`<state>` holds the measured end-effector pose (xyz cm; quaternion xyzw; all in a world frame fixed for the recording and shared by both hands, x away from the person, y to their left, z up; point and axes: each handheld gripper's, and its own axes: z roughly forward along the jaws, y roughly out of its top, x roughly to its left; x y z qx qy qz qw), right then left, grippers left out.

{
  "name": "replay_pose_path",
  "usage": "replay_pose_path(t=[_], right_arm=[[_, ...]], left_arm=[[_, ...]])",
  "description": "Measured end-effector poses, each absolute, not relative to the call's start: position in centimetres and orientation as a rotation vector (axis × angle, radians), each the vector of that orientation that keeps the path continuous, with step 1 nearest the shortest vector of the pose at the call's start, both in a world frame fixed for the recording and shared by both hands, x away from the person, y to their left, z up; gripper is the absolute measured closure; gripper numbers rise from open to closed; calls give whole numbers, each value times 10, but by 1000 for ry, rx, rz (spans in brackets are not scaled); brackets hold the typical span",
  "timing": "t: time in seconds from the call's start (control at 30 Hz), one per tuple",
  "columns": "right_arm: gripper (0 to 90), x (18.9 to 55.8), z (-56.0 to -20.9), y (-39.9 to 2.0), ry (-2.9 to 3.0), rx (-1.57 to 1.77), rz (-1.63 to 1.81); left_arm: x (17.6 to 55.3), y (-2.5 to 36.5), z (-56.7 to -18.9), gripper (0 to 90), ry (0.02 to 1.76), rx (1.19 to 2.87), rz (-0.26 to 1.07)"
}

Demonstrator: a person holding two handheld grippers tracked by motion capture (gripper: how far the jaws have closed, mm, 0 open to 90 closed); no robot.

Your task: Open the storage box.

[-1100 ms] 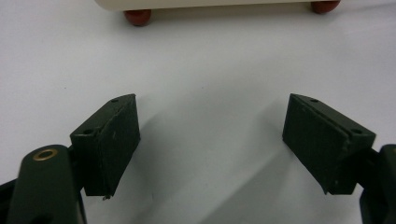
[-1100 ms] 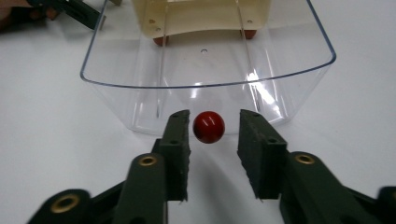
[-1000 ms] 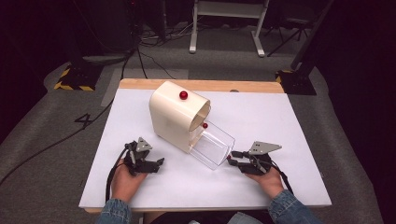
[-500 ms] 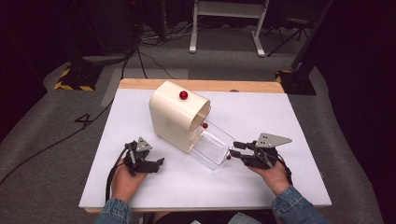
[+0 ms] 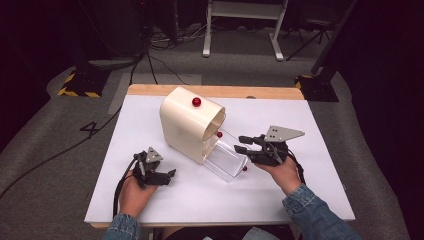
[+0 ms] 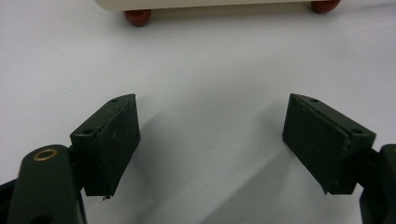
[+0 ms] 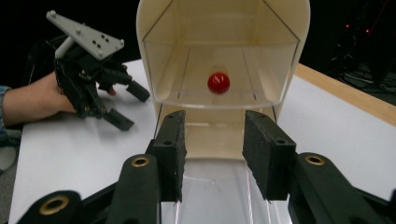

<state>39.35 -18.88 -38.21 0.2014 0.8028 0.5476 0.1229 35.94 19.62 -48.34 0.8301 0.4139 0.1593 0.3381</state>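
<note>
A cream box (image 5: 187, 127) with a red knob (image 5: 196, 102) on top stands in the middle of the white table (image 5: 300, 190). Its open end faces right, and a clear plastic part (image 5: 225, 161) slopes out of it down to the table. My right gripper (image 5: 241, 144) hovers above that clear part, level, pointing into the opening. Its jaws (image 7: 214, 126) are partly apart with nothing between them, and a red knob (image 7: 218, 82) on a clear panel lies straight ahead. My left gripper (image 5: 169, 176) rests on the table left of the box, open and empty (image 6: 212, 100).
Two red feet (image 6: 137, 16) show under the box's near side. A wooden strip (image 5: 250, 91) edges the table's far side. On the floor beyond are cables, a yellow-and-black striped base (image 5: 75, 85) and white stand legs (image 5: 240, 45).
My right gripper has risen off the table and moved left towards the box's opening. The left gripper has stayed put.
</note>
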Motion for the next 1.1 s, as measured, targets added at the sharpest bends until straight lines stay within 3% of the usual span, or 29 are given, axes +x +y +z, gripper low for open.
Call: replay_pose_path(t=[0.4, 1.1], right_arm=[[604, 417, -384, -162, 2333, 584, 1668], [732, 424, -405, -147, 2246, 612, 1734]], left_arm=[[359, 196, -483, 191, 1077, 2164, 417], [359, 196, -483, 191, 1076, 2164, 417]])
